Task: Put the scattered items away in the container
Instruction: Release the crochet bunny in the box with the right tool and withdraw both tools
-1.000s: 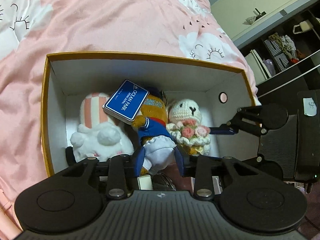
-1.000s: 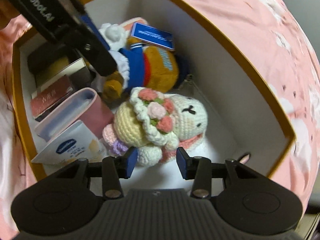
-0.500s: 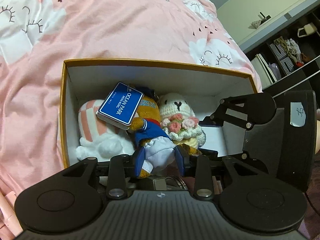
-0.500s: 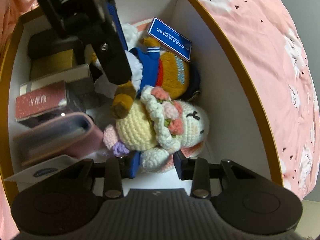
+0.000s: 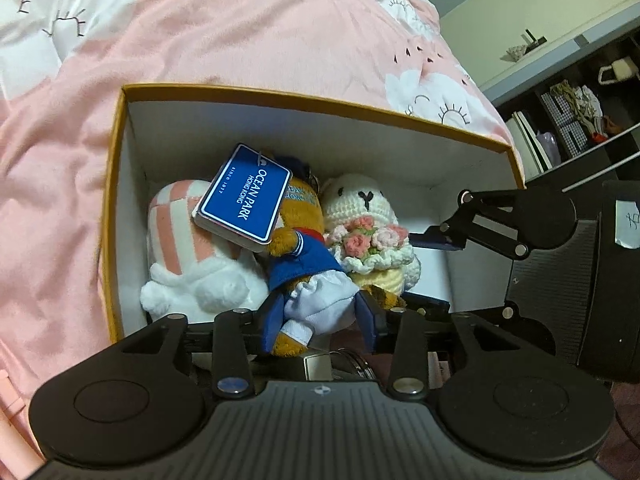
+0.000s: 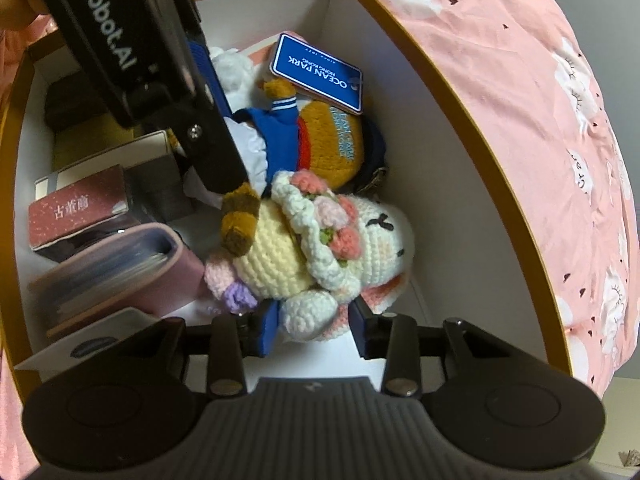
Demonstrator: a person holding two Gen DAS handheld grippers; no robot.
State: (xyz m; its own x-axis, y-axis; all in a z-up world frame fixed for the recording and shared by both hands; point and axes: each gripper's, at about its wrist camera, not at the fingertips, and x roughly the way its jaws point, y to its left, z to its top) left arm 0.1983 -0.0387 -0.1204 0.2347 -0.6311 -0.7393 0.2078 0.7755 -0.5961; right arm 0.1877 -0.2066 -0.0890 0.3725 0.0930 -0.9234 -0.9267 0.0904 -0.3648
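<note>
An orange-rimmed white box [image 5: 320,98] lies on a pink bed cover. Inside it lies a sailor plush [image 5: 304,256] with a blue Ocean Park tin [image 5: 244,196] resting on it. My left gripper [image 5: 320,320] straddles the plush's white skirt, and its jaws are opening off it. Beside the plush lies a crochet bunny [image 6: 320,240] with a flower bouquet. My right gripper [image 6: 314,328] has the bunny's white foot between its pads, still touching as the jaws ease open. The left gripper's black body [image 6: 120,40] hides part of the box.
A white and pink striped plush [image 5: 188,248] fills the box's left end. A maroon carton [image 6: 76,208], a pink card holder [image 6: 120,272] and a white packet [image 6: 88,344] crowd the other end. Dark shelves [image 5: 580,120] stand beyond the bed.
My left jaws have spread a little around the sailor plush's skirt. The right gripper has rolled, and the bunny now lies tight against the sailor plush.
</note>
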